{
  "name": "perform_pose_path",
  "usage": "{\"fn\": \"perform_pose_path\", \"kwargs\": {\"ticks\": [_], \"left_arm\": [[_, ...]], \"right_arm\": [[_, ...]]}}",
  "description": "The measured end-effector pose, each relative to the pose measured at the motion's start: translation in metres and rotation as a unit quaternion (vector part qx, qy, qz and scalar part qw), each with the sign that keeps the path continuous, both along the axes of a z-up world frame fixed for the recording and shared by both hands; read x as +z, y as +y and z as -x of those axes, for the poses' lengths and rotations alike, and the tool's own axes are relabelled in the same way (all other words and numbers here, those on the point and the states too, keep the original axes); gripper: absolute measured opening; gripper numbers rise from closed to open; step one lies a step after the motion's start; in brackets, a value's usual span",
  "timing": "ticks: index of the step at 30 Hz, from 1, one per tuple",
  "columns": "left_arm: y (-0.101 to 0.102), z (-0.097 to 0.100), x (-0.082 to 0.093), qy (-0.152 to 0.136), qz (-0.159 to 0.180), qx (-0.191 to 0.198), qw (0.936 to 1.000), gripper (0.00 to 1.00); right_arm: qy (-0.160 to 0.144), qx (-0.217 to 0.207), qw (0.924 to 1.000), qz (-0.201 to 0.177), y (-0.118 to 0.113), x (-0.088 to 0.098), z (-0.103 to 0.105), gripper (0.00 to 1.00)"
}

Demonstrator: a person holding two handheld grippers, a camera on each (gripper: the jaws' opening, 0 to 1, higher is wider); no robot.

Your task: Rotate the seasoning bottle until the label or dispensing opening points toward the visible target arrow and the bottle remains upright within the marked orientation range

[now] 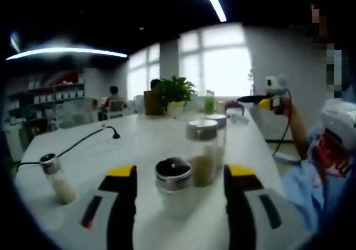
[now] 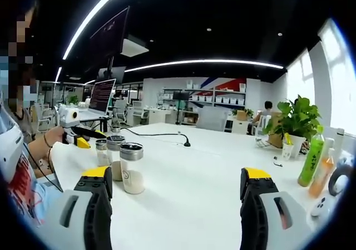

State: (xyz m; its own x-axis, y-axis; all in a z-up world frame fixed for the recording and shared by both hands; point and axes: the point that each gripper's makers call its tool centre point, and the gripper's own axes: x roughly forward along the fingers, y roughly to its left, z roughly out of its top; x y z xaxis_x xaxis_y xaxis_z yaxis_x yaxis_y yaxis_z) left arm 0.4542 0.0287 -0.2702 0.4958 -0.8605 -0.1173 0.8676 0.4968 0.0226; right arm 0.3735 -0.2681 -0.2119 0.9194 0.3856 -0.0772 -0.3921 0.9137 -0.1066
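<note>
A short seasoning bottle (image 1: 173, 184) with a dark perforated lid stands upright on the white table (image 1: 139, 144). It is between the jaws of my left gripper (image 1: 180, 175), which is open with a gap on both sides. Just behind it stands a taller glass jar (image 1: 203, 152) with a steel lid, half full of powder, and another jar (image 1: 220, 128) behind that. In the right gripper view the same bottles (image 2: 132, 167) cluster at the left, with my left gripper (image 2: 83, 138) by them. My right gripper (image 2: 177, 177) is open over bare table; it also hovers at the table's right edge (image 1: 261, 101).
A small shaker (image 1: 55, 179) stands alone at the left, near a black cable (image 1: 83, 141). A potted plant (image 1: 175, 91) and green drink bottle (image 1: 209, 102) sit at the far end. A person's hand and sleeve (image 1: 311, 166) are at the right. More drink bottles (image 2: 311, 161) stand at the right.
</note>
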Motion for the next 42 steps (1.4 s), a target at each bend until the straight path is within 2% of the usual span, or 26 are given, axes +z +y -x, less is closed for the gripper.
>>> {"fn": "perform_pose_path", "kwargs": {"ticks": [3, 4, 5, 6, 8, 10, 11, 14, 15, 17, 19, 21, 22, 25, 28, 31, 34, 36, 41, 42], "left_arm": [[0.003, 0.0, -0.003, -0.013, -0.027, 0.031, 0.999, 0.69], [0.005, -0.003, -0.004, -0.009, -0.036, 0.049, 0.9981, 0.71], [0.005, -0.005, -0.003, 0.001, -0.032, 0.067, 0.9972, 0.74], [0.004, -0.004, 0.0, 0.0, -0.023, 0.068, 0.9975, 0.77], [0.003, -0.004, 0.003, 0.01, 0.001, 0.079, 0.9968, 0.74], [0.004, -0.003, 0.003, 0.009, 0.005, 0.091, 0.9958, 0.7], [0.005, -0.005, 0.001, 0.009, 0.01, 0.11, 0.9939, 0.7], [0.005, -0.009, -0.008, 0.04, 0.024, 0.153, 0.9871, 0.7], [0.007, -0.013, -0.007, 0.031, 0.026, 0.173, 0.9841, 0.7], [0.005, -0.016, -0.006, 0.005, 0.01, 0.19, 0.9818, 0.7], [-0.004, -0.011, -0.011, 0.008, 0.004, 0.177, 0.9841, 0.67], [-0.009, -0.009, -0.015, 0.019, 0.009, 0.178, 0.9839, 0.55], [-0.011, -0.01, -0.016, 0.017, 0.011, 0.181, 0.9832, 0.54], [-0.01, -0.017, -0.021, 0.014, 0.011, 0.209, 0.9777, 0.62], [-0.01, -0.023, -0.022, 0.003, 0.018, 0.227, 0.9737, 0.61], [-0.009, -0.027, -0.017, -0.004, 0.041, 0.243, 0.9692, 0.62], [-0.009, -0.028, -0.017, -0.011, 0.039, 0.248, 0.9679, 0.52], [-0.006, -0.03, -0.019, -0.006, 0.038, 0.26, 0.9649, 0.51], [-0.005, -0.032, -0.018, -0.003, 0.044, 0.26, 0.9646, 0.37], [-0.006, -0.032, -0.018, -0.003, 0.045, 0.258, 0.965, 0.37]], "right_arm": [[-0.009, -0.001, 1.0, -0.001, 0.0, 0.003, 0.0, 0.99], [-0.009, -0.001, 1.0, -0.001, 0.0, 0.003, 0.0, 0.99], [-0.007, -0.002, 1.0, 0.0, 0.0, 0.003, 0.0, 0.99], [-0.005, -0.003, 1.0, 0.001, 0.0, 0.002, 0.0, 0.99], [-0.002, -0.004, 1.0, 0.004, -0.001, 0.001, 0.0, 0.99], [0.001, -0.004, 1.0, 0.004, -0.001, 0.0, 0.0, 0.99], [0.001, -0.004, 1.0, 0.004, -0.001, 0.0, -0.001, 0.99], [0.002, -0.005, 1.0, 0.0, -0.001, -0.001, -0.001, 0.99], [0.0, -0.003, 1.0, 0.0, 0.0, 0.0, -0.001, 0.99], [-0.001, -0.002, 1.0, 0.002, 0.001, 0.0, 0.0, 0.99], [-0.001, -0.001, 1.0, 0.005, 0.001, 0.0, 0.0, 0.99], [0.0, 0.0, 1.0, 0.004, 0.001, 0.0, 0.0, 0.99], [0.002, 0.0, 1.0, 0.005, 0.001, -0.001, 0.0, 0.99], [0.005, 0.001, 0.9999, 0.009, 0.002, -0.002, 0.0, 0.99], [0.005, 0.0, 1.0, 0.007, 0.002, -0.001, 0.001, 0.99], [0.014, -0.008, 0.9999, -0.003, -0.002, -0.004, -0.002, 0.99], [0.016, -0.013, 0.9998, -0.002, -0.004, -0.005, -0.001, 0.99], [0.015, -0.016, 0.9998, 0.0, -0.006, -0.004, -0.001, 0.99], [0.015, -0.019, 0.9997, -0.006, -0.007, -0.003, -0.001, 0.99], [0.016, -0.019, 0.9997, -0.006, -0.007, -0.004, -0.001, 0.99]]}}
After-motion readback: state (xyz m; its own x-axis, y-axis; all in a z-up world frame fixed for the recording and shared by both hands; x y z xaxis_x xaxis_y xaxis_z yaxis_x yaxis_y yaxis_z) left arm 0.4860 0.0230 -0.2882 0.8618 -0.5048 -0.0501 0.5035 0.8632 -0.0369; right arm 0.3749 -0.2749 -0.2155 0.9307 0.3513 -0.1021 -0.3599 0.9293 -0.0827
